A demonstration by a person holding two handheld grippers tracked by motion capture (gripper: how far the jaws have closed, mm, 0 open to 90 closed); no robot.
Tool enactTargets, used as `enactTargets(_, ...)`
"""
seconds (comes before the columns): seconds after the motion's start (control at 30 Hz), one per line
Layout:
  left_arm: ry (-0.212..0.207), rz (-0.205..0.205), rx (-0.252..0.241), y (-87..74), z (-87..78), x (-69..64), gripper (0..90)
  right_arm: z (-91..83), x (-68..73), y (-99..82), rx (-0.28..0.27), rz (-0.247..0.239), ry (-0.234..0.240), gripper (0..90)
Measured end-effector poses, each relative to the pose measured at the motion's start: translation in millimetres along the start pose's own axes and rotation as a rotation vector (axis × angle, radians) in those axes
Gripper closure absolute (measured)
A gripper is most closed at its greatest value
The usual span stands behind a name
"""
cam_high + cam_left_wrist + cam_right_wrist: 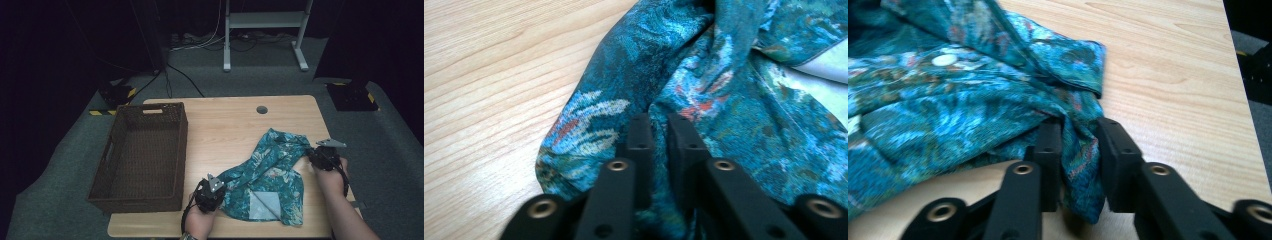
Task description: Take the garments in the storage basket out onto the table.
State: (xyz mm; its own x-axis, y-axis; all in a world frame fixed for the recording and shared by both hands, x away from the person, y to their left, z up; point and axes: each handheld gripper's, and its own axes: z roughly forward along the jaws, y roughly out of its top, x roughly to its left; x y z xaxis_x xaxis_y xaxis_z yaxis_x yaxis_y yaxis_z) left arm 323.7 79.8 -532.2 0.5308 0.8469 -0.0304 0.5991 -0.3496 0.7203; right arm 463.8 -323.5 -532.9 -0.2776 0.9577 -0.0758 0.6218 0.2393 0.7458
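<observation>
- You've got both tongs on the shirt [267, 172] right now, a teal patterned one lying crumpled on the near right part of the worktop [225, 125].
- Left tongs [216, 192]: clamped on a bunched fold at the shirt's near left edge. In the left gripper view the two black jaws stand close together with cloth pinched between them [659, 135].
- Right tongs [312, 152]: gripping a gathered bit at the shirt's far right corner. In the right gripper view a twist of fabric sits squeezed between the jaws [1078, 135], and it hangs down past them.
- How it handles, as I read it: thin, soft and light, no stiffness at all. It will sag and fold wherever you aren't holding it, and a smooth weave like this could slip out of a shallow pinch.
- So take a thick fold or a seam, not a single loose layer. The hem and the collar area look like the surest spots. There's a pale button [944, 60] in the right gripper view; keep the jaws off that.
- The pale inside of the cloth [262, 202] shows at the near edge, so part of it lies turned over.
- The brown woven basket [145, 150] sits on the left side of the worktop, well apart from the shirt and with nothing in it.
- Two holds spread wide like yours should let you lift it flat, not in a lump.
</observation>
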Motion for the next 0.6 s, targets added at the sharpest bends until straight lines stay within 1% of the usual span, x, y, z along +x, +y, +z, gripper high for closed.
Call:
enactTargets(0.03,0.002,-0.007,0.000,1.1,0.4,0.5,76.4,-0.7,-0.2,1.2,0.000,0.002,-0.002,67.2)
enactTargets(0.1,-0.003,-0.023,-0.005,4.7,1.9,1.9,72.4,-8.4,1.5,1.8,-0.018,0.009,-0.004,62.0)
enactTargets(0.13,-0.003,-0.034,-0.007,7.2,2.2,2.1,69.5,-14.0,3.3,1.2,-0.032,0.006,-0.005,58.6)
enactTargets(0.17,-0.006,-0.045,-0.019,10.7,2.4,1.6,67.6,-20.4,5.6,0.0,-0.038,0.004,-0.004,56.7)
enactTargets(0.2,-0.007,-0.046,-0.026,13.1,2.1,1.1,65.1,-29.2,8.5,-2.8,-0.048,0.002,0.004,54.9)
enactTargets(0.27,-0.008,-0.054,-0.050,20.0,1.6,-0.9,59.6,-41.5,13.3,-8.3,-0.059,0.003,0.017,52.8)
enactTargets(0.3,-0.008,-0.057,-0.062,23.5,1.3,-2.1,56.7,-48.3,16.3,-12.1,-0.064,-0.006,0.025,52.8)
enactTargets(0.37,-0.025,-0.072,-0.083,30.0,0.6,-5.1,54.5,-60.3,23.5,-20.8,-0.066,-0.019,0.040,52.1)
enactTargets(0.4,-0.031,-0.073,-0.090,33.3,0.4,-7.2,53.6,-65.7,27.2,-25.2,-0.065,-0.027,0.048,51.8)
enactTargets(0.47,-0.038,-0.056,-0.096,39.8,0.7,-10.7,53.0,-76.0,34.1,-33.9,-0.069,-0.019,0.062,51.3)
enactTargets(0.57,-0.047,-0.040,-0.091,49.4,5.7,-15.4,49.4,-86.8,44.4,-44.4,-0.077,-0.018,0.089,50.9)
enactTargets(0.6,-0.054,-0.030,-0.083,52.5,8.0,-17.1,49.1,-89.1,47.6,-47.1,-0.078,-0.016,0.101,50.9)
